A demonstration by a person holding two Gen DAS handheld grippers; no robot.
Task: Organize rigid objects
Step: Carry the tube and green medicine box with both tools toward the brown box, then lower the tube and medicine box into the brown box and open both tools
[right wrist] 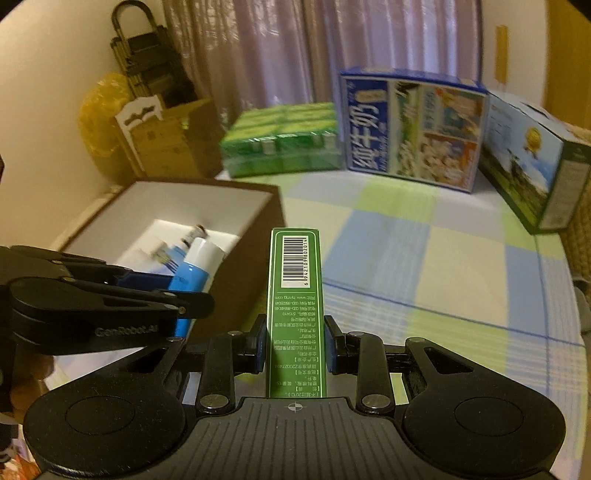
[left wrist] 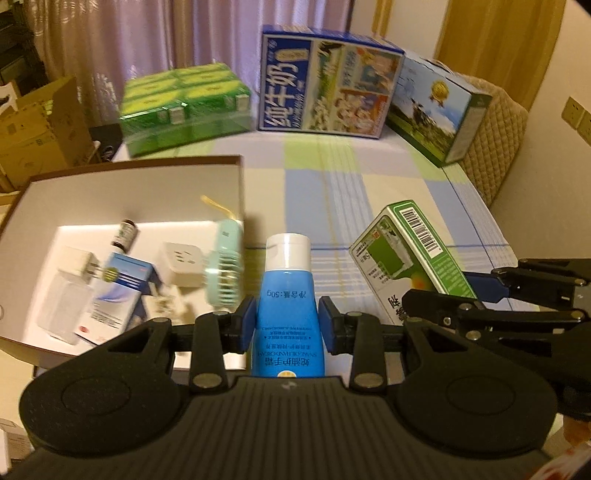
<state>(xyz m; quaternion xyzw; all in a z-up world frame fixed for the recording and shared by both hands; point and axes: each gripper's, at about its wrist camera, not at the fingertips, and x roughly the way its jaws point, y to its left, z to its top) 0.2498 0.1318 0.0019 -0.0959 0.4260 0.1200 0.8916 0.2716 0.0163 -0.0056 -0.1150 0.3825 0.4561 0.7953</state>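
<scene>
While both claws are hovering side by side above the checked cloth (left wrist: pixel 332 192) that is covering the tabletop, each one is carrying something. The left claw (left wrist: pixel 287 325) is pinching a blue hand-cream tube (left wrist: pixel 286 288) with a white cap, its blue pads pressing on the tube's sides, and the tube is pointing away from the camera, cap forward. The right claw (right wrist: pixel 294 347) is gripping a slim green carton (right wrist: pixel 294 295) by its narrow sides, with the jaws nearly closed and the barcode panel facing up; in the left wrist view this carton is showing to the right of the tube, tilted, with the right claw's fingers (left wrist: pixel 480 284) clamping it. To the left of both claws a brown box (left wrist: pixel 236 162) with a white inside is sitting open, and the tube is hanging just beside its near right corner. Inside the box are lying a mint-green handheld fan (left wrist: pixel 223 269), a white plug adapter (left wrist: pixel 183 264), a small dark bottle (left wrist: pixel 125 234), a blue-and-white carton (left wrist: pixel 118 291) and a white rectangular item (left wrist: pixel 70 306). At the far edge, well apart from the claws, a wrapped pack of green cartons (left wrist: pixel 184 107), a blue milk case (left wrist: pixel 325 81) and a second printed case (left wrist: pixel 439 107) are standing in a row in front of a curtain (left wrist: pixel 147 33).
</scene>
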